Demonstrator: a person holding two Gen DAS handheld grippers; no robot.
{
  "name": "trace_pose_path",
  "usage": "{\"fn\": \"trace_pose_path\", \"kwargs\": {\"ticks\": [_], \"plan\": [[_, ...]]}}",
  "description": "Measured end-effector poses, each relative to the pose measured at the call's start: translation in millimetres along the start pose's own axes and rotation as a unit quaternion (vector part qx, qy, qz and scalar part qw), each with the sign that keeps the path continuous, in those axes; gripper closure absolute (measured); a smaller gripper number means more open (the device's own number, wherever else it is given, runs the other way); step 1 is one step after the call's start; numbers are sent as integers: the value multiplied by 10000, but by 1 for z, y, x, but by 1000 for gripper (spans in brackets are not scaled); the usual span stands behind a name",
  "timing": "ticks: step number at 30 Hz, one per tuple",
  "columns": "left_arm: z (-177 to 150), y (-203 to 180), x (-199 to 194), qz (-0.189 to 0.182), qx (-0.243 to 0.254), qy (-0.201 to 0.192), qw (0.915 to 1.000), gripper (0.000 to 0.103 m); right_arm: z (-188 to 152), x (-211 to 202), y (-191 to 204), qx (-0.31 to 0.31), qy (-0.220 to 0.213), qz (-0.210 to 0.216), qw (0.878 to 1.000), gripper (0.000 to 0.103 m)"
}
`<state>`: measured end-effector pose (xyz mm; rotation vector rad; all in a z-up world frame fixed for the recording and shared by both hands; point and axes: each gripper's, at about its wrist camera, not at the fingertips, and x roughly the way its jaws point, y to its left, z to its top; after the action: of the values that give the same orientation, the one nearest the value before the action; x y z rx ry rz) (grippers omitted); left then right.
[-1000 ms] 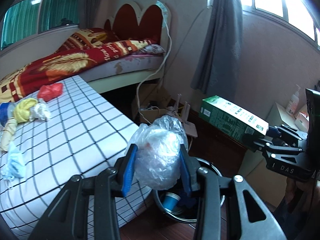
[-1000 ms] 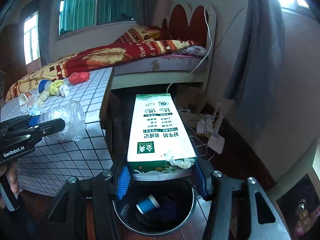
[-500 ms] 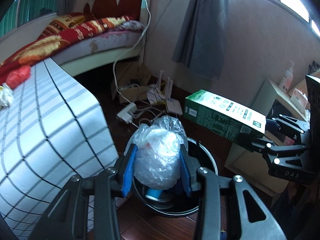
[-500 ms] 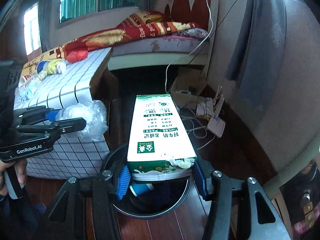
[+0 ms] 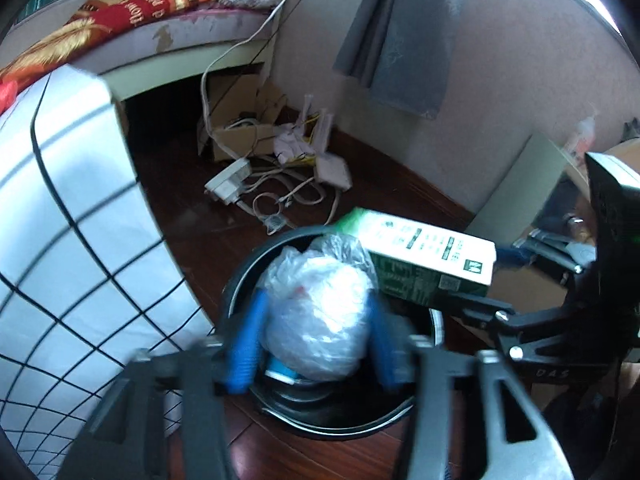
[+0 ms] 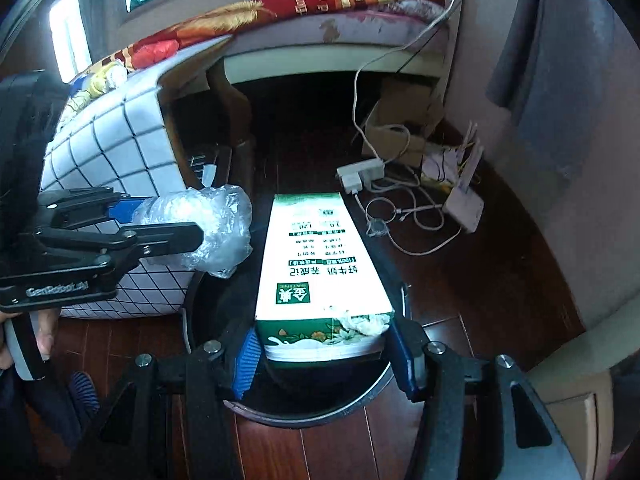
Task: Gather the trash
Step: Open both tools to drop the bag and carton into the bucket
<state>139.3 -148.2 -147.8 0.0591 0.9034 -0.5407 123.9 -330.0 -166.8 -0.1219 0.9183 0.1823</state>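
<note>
We count two hand-held grippers, two pieces of trash and one round black trash bin (image 6: pixel 401 292), and we take the bin as our landmark. The left gripper (image 5: pixel 316 320) hangs over the bin's mouth; its jaws have just been opening, and the crumpled clear plastic bag (image 5: pixel 320 312) sits between its blue pads (image 5: pixel 244 344), which in the blurred left wrist view seem to stand slightly off the bag, so we read the hold as released. The bag is a glossy, translucent, wrinkled ball. Beneath it, inside the bin, we glimpse one blue-and-white item (image 5: pixel 282 372) that we cannot identify. The right gripper (image 6: pixel 324 348) is likewise above the bin; its jaws have also just been opening, and the milk carton (image 6: pixel 320 256) lies between them with a narrow gap at each blue pad (image 6: pixel 246 360), no longer squeezed. The carton is one long white box with green ends, dark print on its upper face and a torn white scrap at its near corner; its far end reaches beyond the bin's far rim. Left of the bin stands one table under a black-gridded white cloth (image 5: pixel 72 240). Beyond the bin, on the dark wooden floor (image 6: pixel 480 300), we see a tangle of white cables and a power strip (image 6: pixel 360 170).
</note>
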Motion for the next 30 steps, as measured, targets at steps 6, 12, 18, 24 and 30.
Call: {"fn": "trace_pose_path", "kwargs": {"ticks": [6, 12, 18, 24, 30], "plan": [[-13, 17, -14, 601, -395, -181, 9972, 6, 1, 2, -24, 453, 20, -391, 9982, 0], [-14, 25, -30, 985, -417, -403, 9934, 2, 7, -12, -27, 680, -234, -520, 9961, 0], [-11, 26, -37, 1043, -410, -504, 9924, 2, 12, -15, -21, 660, -297, -504, 9961, 0], [-5, 27, -38, 1120, -363, -568, 9914, 2, 15, -14, -10, 502, -322, -439, 9973, 0], [-4, 29, -50, 1159, -352, -684, 9903, 2, 22, -19, 1, 402, -431, -380, 9975, 0]]}}
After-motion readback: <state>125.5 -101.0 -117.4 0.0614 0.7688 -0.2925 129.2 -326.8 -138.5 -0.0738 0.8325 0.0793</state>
